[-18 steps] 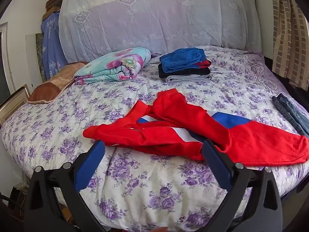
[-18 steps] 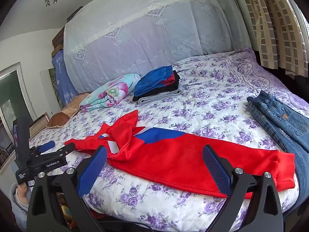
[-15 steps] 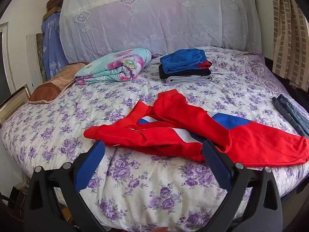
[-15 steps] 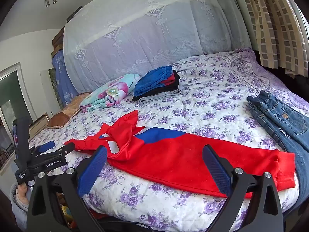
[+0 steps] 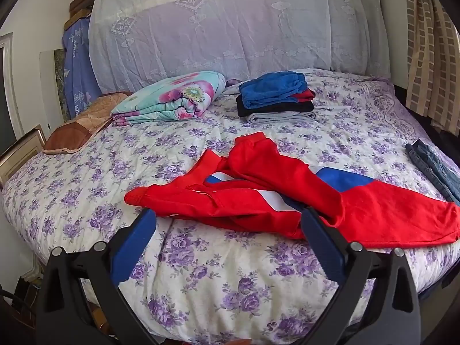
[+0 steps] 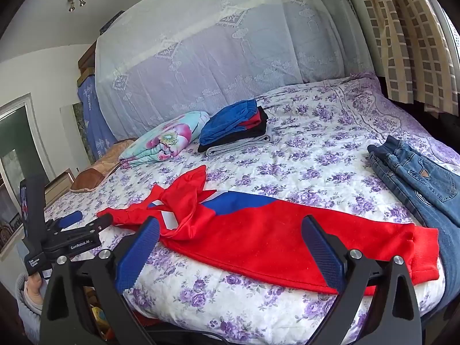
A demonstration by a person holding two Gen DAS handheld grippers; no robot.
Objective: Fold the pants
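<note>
Pants [image 5: 287,198] [image 6: 258,230] in red, with blue and white panels, lay crumpled across the near edge of the bed [image 5: 201,273] [image 6: 302,155], one leg bunched over the other. Both hand-held grippers hovered before that edge, blue fingers spread wide and gripping nothing: the left hand-held gripper [image 5: 228,224] [image 6: 86,220] near the cuffs, the right hand-held gripper [image 6: 230,230] over the waist end. The bedspread was white with purple roses (wrinkled throughout). Farther back rested a floral quilt [image 5: 172,100] and a stack of folded clothes [image 5: 276,97], with jeans [image 6: 417,184] at the right edge. A lace drape [image 5: 230,28] covered the headboard; checked curtains [image 6: 402,28] hung at the right.
</note>
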